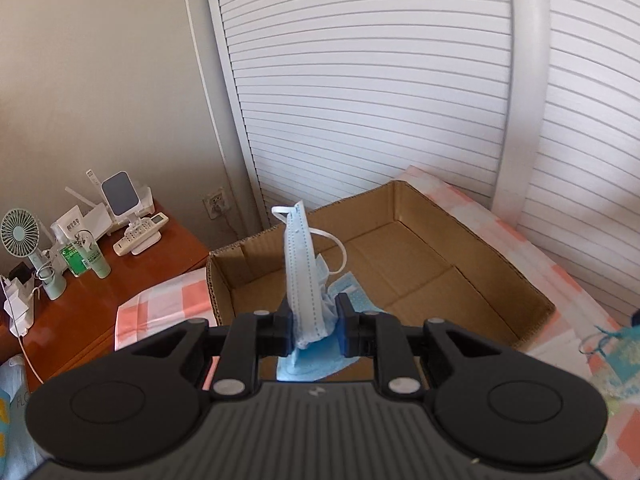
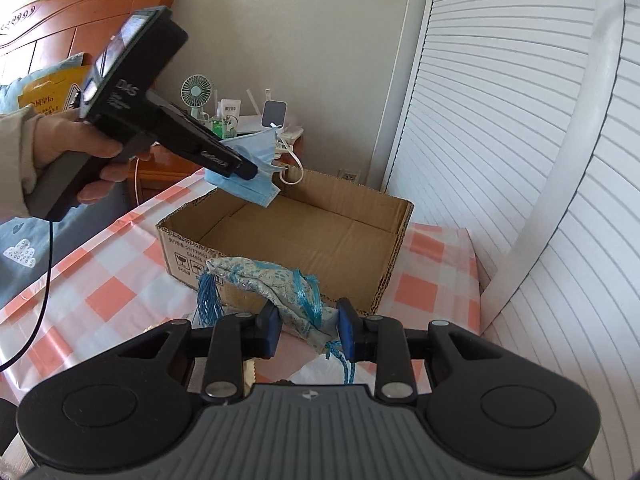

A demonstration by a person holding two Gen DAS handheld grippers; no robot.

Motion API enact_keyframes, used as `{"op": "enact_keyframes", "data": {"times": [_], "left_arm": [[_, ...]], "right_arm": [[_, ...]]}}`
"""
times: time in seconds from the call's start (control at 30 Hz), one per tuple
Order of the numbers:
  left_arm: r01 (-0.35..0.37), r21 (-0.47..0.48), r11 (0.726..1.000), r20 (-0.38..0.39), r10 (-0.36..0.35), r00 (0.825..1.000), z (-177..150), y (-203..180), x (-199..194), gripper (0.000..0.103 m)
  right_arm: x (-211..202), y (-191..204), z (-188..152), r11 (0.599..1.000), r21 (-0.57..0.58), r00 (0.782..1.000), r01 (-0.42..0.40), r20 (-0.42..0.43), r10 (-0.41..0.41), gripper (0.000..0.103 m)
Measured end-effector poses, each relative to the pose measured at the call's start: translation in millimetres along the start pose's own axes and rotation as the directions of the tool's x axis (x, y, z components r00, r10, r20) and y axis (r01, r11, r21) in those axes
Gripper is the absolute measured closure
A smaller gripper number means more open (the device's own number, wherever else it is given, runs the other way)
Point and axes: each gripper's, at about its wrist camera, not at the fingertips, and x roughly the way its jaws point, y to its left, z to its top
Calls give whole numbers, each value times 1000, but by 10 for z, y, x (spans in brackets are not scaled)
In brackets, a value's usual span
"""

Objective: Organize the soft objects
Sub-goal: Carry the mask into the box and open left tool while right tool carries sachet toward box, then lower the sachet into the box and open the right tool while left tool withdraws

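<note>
My left gripper (image 1: 313,326) is shut on a light blue face mask (image 1: 302,276) and holds it above the open cardboard box (image 1: 472,264). The right wrist view shows that gripper (image 2: 250,170) with the mask (image 2: 250,178) over the box's near left corner. A second blue piece (image 1: 320,362) shows below the held mask, over the box floor. My right gripper (image 2: 308,330) is shut on a pale blue patterned pouch (image 2: 276,282) with blue tassels, in front of the box's (image 2: 304,236) near wall. The pouch also shows at the right edge of the left wrist view (image 1: 618,354).
The box stands on a pink and white checked cloth (image 2: 100,280). A wooden bedside table (image 1: 96,284) at the left carries a small fan (image 1: 20,236), bottles and remotes. White slatted doors (image 1: 380,100) stand close behind the box. A wooden headboard (image 2: 80,12) is at the far left.
</note>
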Motion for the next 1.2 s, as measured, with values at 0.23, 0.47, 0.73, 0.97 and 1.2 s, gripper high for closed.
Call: {"op": "enact_keyframes", "data": {"times": [0.23, 0.47, 0.73, 0.97, 1.2], "left_arm": [[-39, -66, 997, 5, 40, 999, -62, 123, 241, 15], [-64, -68, 996, 2, 65, 998, -376, -1, -300, 4], [-110, -136, 985, 0, 111, 994, -795, -139, -901, 2], [-180, -149, 972, -2, 182, 983, -1067, -234, -1137, 2], [-181, -213, 960, -24, 180, 983, -1228, -163, -1214, 2]], "right_arm": [[152, -64, 127, 1000, 12, 1000, 3, -7, -3, 69], [280, -122, 223, 999, 46, 1000, 1, -22, 0, 69], [401, -123, 475, 998, 58, 1000, 14, -22, -13, 69], [774, -100, 799, 996, 61, 998, 58, -43, -55, 69], [1382, -68, 1164, 988, 98, 991, 116, -79, -109, 52]]}}
